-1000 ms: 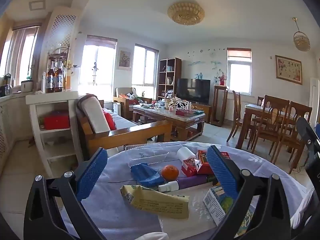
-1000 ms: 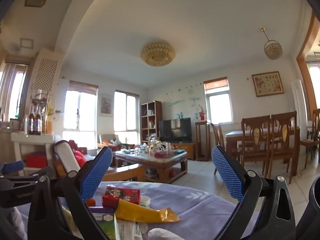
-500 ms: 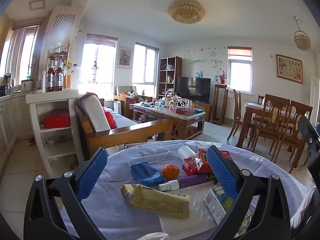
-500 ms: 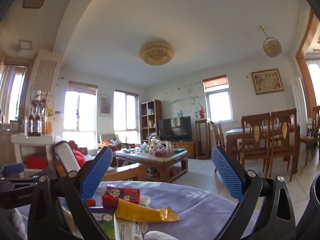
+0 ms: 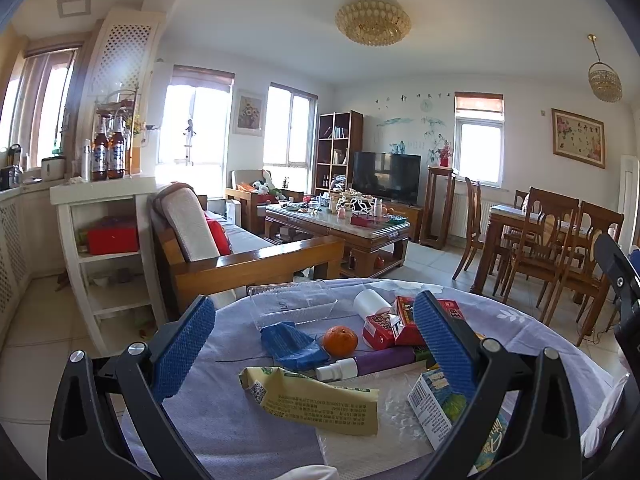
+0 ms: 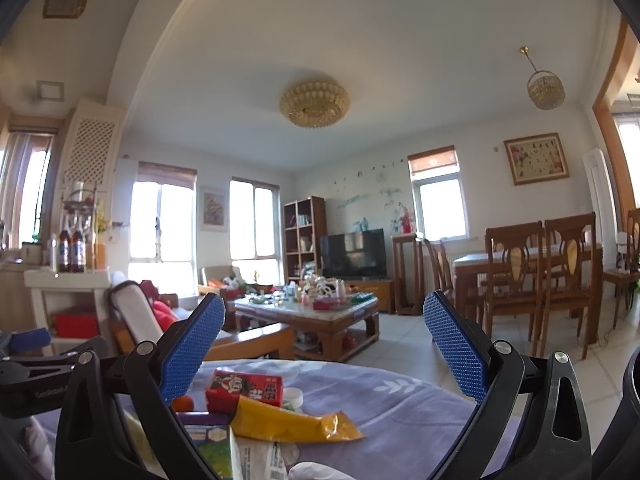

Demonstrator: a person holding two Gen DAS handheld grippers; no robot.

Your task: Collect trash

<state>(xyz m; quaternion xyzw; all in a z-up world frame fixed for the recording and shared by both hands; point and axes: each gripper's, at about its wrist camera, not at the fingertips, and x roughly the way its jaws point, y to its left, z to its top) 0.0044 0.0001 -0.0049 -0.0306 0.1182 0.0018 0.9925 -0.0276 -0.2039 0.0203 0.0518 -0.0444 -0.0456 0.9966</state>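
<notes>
One orange (image 5: 340, 340), one clear tray (image 5: 292, 304), perhaps two red cartons (image 5: 378, 330).

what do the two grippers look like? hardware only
Both alike: the left gripper and right gripper have black angular fingers with slotted cut-outs, silver round bolts and blue honeycomb-textured pads. In the right view, the left gripper's black body carries faint pale lettering. No cables visible.

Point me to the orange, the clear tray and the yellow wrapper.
orange (image 5: 340, 340): left wrist view, middle of the fruit's skin.
clear tray (image 5: 294, 304): left wrist view, centre of its transparent body.
yellow wrapper (image 6: 292, 424): right wrist view, middle of the flattened packet.
</notes>
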